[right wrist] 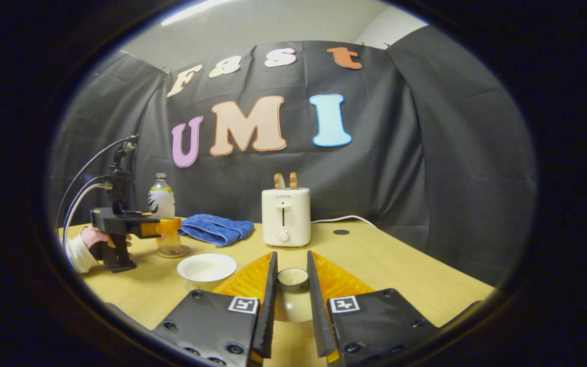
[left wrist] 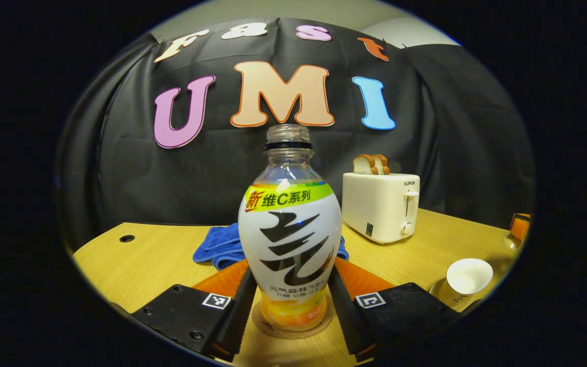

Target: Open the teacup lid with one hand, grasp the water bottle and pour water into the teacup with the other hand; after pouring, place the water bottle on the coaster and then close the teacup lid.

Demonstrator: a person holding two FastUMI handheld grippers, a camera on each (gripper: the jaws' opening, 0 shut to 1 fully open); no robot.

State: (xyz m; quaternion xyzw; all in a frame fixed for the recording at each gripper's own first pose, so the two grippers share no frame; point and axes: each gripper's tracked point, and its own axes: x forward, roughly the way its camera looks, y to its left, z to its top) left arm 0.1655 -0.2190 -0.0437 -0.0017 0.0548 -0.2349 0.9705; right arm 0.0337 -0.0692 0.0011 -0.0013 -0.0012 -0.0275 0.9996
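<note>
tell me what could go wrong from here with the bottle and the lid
1. The water bottle stands uncapped on the coaster between the left gripper fingers; a crooked release could tip it and spill it near the blue towel.
2. The right gripper holds the teacup lid apart from the open teacup; a loose grip or an off-centre placement could drop it on the table.
</note>
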